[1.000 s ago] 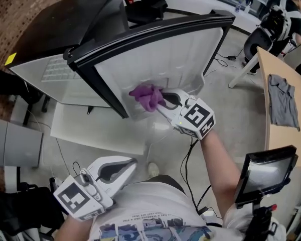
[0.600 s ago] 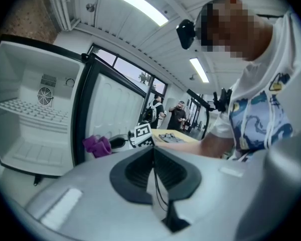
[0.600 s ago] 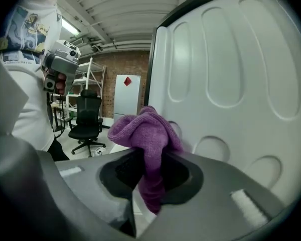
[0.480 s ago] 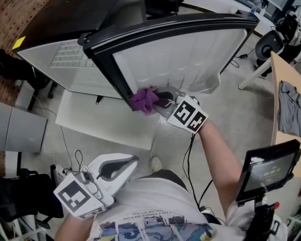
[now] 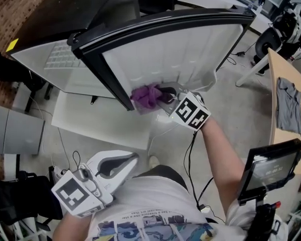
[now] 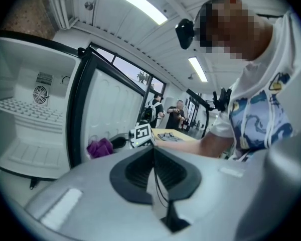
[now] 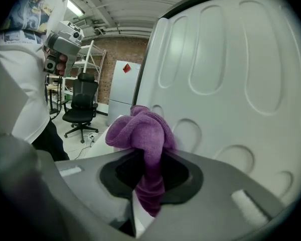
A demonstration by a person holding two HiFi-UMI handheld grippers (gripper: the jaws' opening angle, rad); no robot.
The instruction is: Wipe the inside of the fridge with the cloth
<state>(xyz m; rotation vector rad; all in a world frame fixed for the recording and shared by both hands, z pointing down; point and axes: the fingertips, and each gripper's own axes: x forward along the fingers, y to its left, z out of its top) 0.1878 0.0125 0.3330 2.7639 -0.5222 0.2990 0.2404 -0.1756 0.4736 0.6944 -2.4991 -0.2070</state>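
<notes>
No words or numbers could be read anywhere. The cubes on the left gripper (image 5: 133,159) and right gripper (image 5: 159,96) carried only black-and-white square markers. The yellow sticker (image 5: 12,45) at upper left was too small to read.

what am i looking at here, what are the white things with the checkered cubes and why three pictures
There is no robot here. A person holds a pair of hand-held tongs in each hand, and the checkered cubes are part of them. One picture comes from a camera on the person's head, looking steeply down. The other two come from cameras riding on each pair of tongs. The right tongs are shut on a purple cloth, held at the white inner face of the open fridge door. The left tongs are shut with nothing in them, held low near the person's body. The fridge stands open beside the door.
</notes>
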